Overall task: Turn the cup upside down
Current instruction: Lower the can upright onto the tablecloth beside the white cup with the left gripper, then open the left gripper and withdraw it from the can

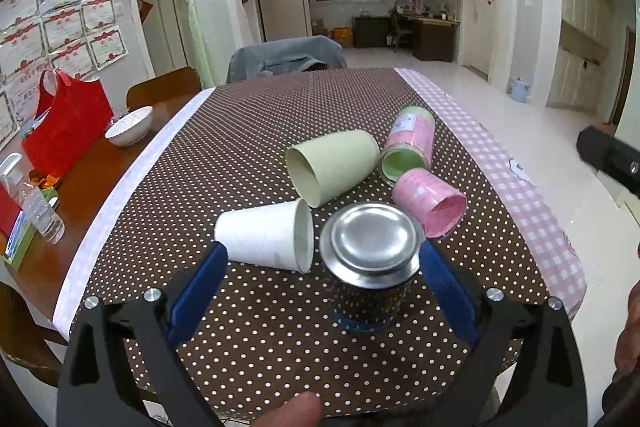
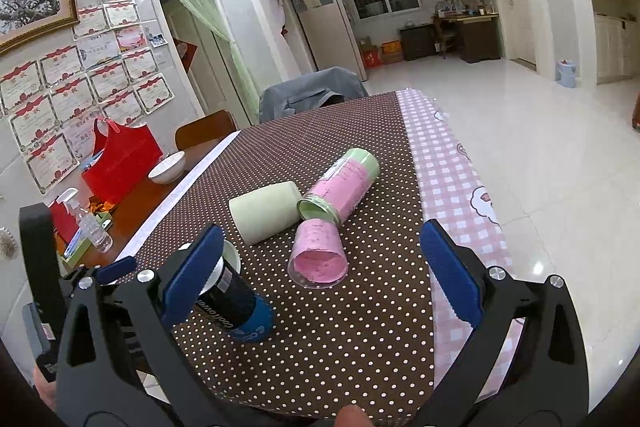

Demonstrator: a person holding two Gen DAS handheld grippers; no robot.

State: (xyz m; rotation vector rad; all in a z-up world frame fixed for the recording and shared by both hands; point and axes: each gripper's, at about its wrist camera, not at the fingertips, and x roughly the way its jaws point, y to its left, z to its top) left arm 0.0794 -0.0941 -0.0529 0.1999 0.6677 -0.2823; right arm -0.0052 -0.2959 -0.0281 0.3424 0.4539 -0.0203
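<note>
1. Left gripper (image 1: 322,283): fingers spread wide, holding nothing. Between them stands the dark can-style cup (image 1: 370,267), steel base up, apparently already inverted on the dotted cloth (image 1: 248,131). The right finger (image 1: 446,291) sits just beside its rim; contact unclear.
2. Right gripper (image 2: 320,275): fingers wide apart, empty. The same cup shows beside and partly behind its left finger (image 2: 192,275).
3. Risk: either withdrawing finger clips the rim and topples the cup.
4. White paper cup (image 1: 266,237) lies on its side between the left gripper's left fingertip and the dark cup; a nudge would roll it.
5. Beyond the fingertips lie 3 more: cream cup (image 1: 334,167), pink cup (image 1: 430,201), pink-green jar (image 1: 410,143), packed close. Grasping 1 could shove its neighbours toward the table edge.
</note>
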